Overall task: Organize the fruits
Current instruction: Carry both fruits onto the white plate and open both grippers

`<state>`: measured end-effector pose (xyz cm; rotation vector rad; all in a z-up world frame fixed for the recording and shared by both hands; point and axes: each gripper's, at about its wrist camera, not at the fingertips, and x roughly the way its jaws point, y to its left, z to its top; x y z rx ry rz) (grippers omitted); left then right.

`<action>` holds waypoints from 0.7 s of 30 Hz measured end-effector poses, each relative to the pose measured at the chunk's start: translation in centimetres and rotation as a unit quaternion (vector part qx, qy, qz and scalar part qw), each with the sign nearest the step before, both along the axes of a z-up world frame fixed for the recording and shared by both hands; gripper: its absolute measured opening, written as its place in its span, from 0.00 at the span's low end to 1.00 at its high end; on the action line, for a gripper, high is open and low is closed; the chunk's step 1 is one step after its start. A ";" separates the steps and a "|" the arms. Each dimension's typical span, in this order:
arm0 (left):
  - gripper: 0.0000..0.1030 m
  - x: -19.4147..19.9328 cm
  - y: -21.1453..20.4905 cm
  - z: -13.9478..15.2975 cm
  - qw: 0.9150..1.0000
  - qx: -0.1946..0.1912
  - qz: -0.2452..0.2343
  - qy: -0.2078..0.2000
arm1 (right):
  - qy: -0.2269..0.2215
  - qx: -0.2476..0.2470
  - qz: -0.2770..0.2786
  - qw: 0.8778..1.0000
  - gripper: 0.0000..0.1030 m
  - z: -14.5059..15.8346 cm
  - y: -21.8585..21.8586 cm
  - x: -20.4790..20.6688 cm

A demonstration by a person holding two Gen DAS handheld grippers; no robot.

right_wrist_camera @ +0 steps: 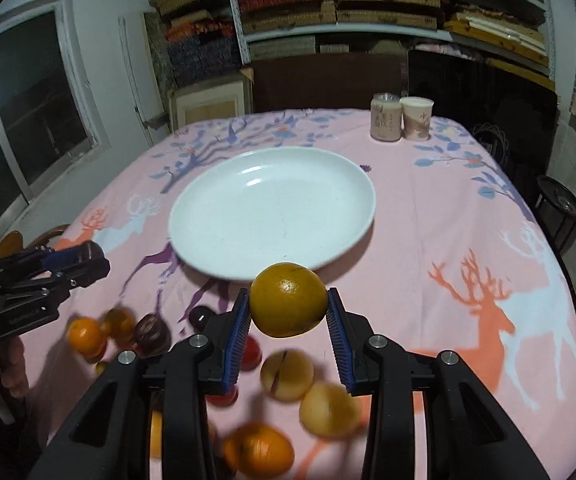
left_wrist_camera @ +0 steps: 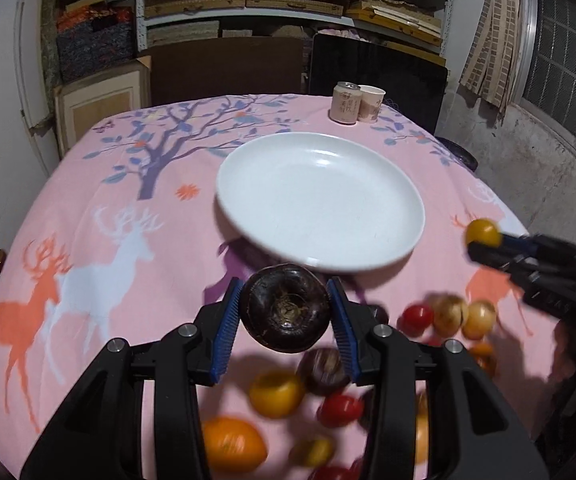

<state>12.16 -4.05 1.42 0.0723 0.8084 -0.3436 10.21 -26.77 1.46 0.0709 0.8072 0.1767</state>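
Two hand-held grippers angled down near plate (left_wrist_camera: 319,200): left (left_wrist_camera: 286,312) clamps dark fruit (left_wrist_camera: 286,312), right (right_wrist_camera: 288,300) clamps orange (right_wrist_camera: 288,300).

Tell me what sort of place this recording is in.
Probably a home storeroom doubling as a dining corner: shelves stacked with flat boxes and mats, a table under a deer-print cloth, a white plate on it.
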 end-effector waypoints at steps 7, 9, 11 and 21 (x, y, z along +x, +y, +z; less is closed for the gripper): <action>0.41 8.7 -3.7 -2.2 0.998 0.012 0.006 0.058 | 0.046 -0.034 0.003 0.998 0.37 -2.1 2.3 7.0; 0.41 10.3 -4.2 -3.2 0.997 0.018 0.011 0.071 | 0.051 -0.043 0.002 0.998 0.38 -2.3 2.7 8.4; 0.41 11.8 -4.5 -4.0 0.996 0.020 0.018 0.083 | 0.050 -0.049 0.008 0.997 0.49 -2.4 3.0 8.9; 0.72 7.5 -1.3 -1.4 0.998 -0.026 0.034 0.048 | -0.005 -0.029 -0.019 0.999 0.62 0.2 0.9 3.5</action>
